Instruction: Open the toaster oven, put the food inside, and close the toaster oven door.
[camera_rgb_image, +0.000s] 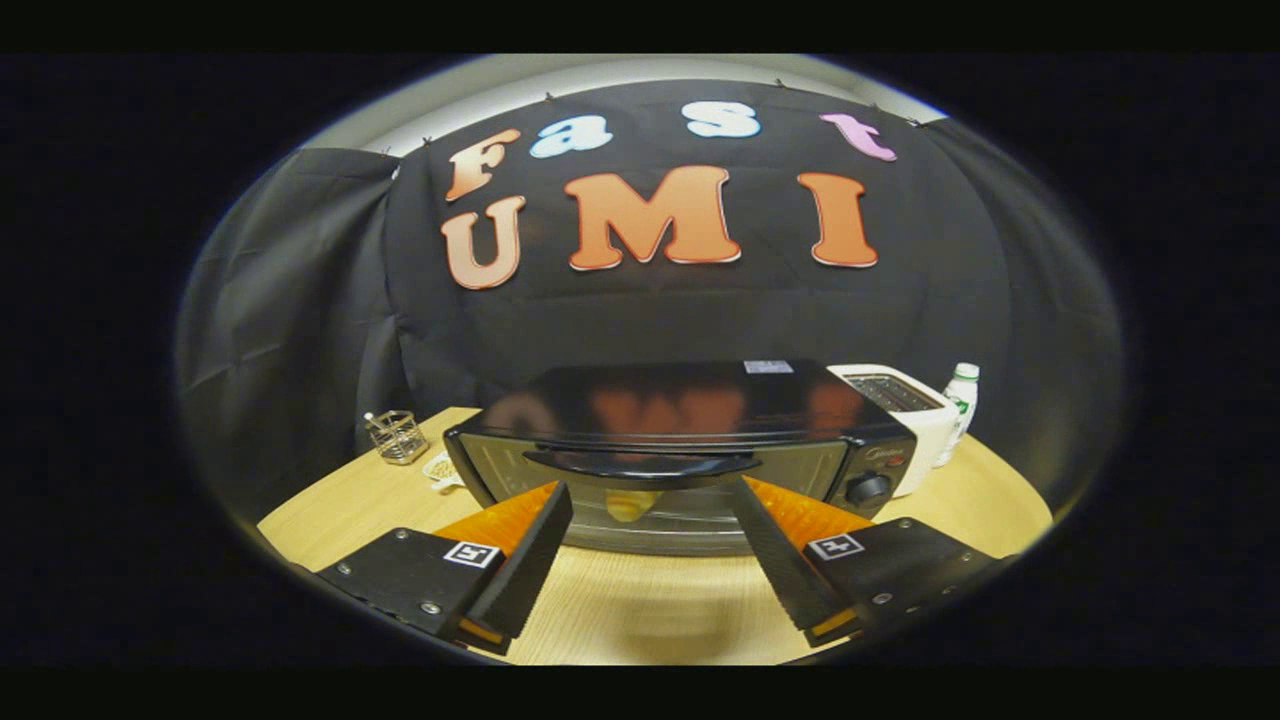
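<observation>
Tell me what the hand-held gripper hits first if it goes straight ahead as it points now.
Probably the toaster oven: the open hand-held gripper points at its closed glass door, just below the door handle. Depth is hard to judge.

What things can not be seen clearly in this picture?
- Gripper view: the yellowish item behind the toaster oven door glass is blurred by reflections; what it is stays unclear.
- The dial markings are too small.
- The white toaster and the bottle are partly hidden behind the oven.
- The open claw covers the door's lower corners.

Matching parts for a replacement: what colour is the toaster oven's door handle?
Black, seen in the gripper view: the handle sits just beyond the open fingers.
</observation>
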